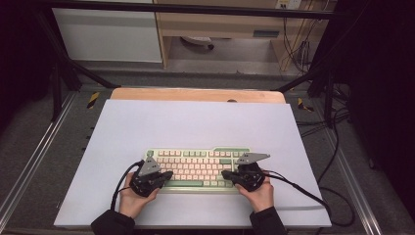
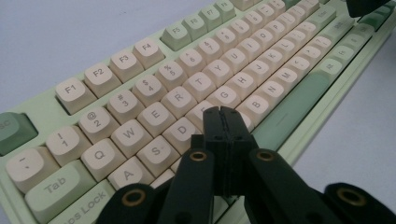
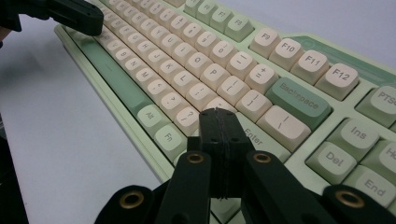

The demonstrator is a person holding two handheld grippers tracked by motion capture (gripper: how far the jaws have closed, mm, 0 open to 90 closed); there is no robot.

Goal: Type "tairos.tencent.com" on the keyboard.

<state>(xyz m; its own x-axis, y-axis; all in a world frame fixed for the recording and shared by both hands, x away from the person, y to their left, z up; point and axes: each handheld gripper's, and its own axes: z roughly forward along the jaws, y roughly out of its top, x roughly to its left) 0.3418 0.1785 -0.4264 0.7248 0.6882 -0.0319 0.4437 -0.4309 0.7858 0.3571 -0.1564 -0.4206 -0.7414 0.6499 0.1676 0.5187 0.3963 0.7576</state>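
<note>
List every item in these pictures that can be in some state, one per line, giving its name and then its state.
keyboard: flat on the white sheet, keys facing up, its front edge toward the person.
left gripper: jaws shut, nothing between them, tip over the keys near F and G.
right gripper: jaws shut, nothing between them, tip over the keys beside Enter.
white sheet: spread flat over the table, under the keyboard.
</note>
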